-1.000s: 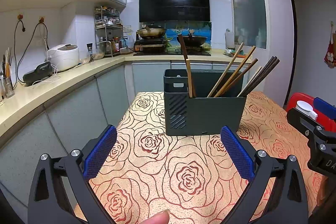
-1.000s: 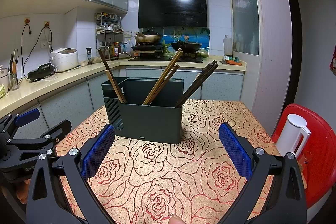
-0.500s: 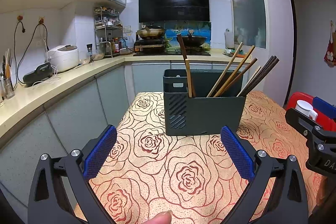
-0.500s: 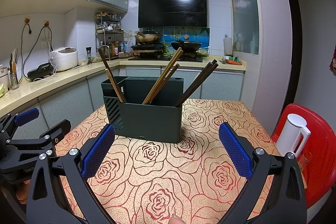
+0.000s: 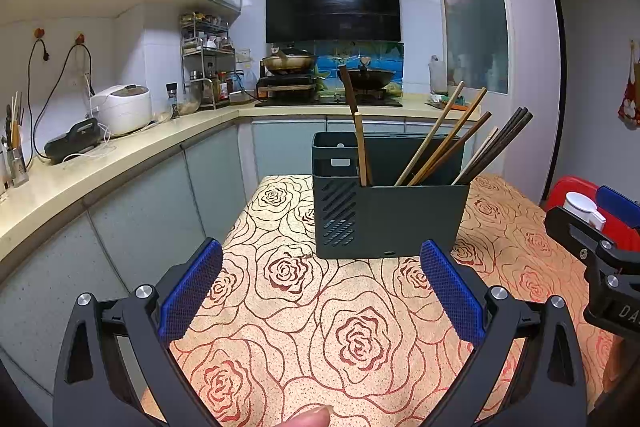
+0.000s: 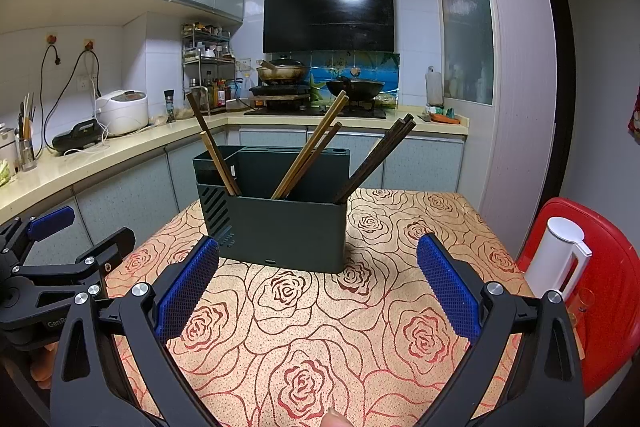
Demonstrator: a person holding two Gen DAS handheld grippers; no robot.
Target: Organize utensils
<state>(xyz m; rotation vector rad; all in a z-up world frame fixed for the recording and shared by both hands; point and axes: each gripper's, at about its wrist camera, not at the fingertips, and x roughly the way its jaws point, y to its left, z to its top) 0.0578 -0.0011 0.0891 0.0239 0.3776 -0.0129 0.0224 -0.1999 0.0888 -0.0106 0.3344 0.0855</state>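
Here, one holder (image 6: pixel 280 223), two empty grippers (image 6: pixel 318 283).

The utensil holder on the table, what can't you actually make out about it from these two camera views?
- Lower ends of the chopsticks: hidden in both wrist views by the front wall of the utensil holder.
- Inner dividers: not visible, so which compartment each bundle sits in cannot be told.
- Exact count of the dark chopsticks: they overlap, too tight to separate.
- Holder's back side: faces away from both cameras.
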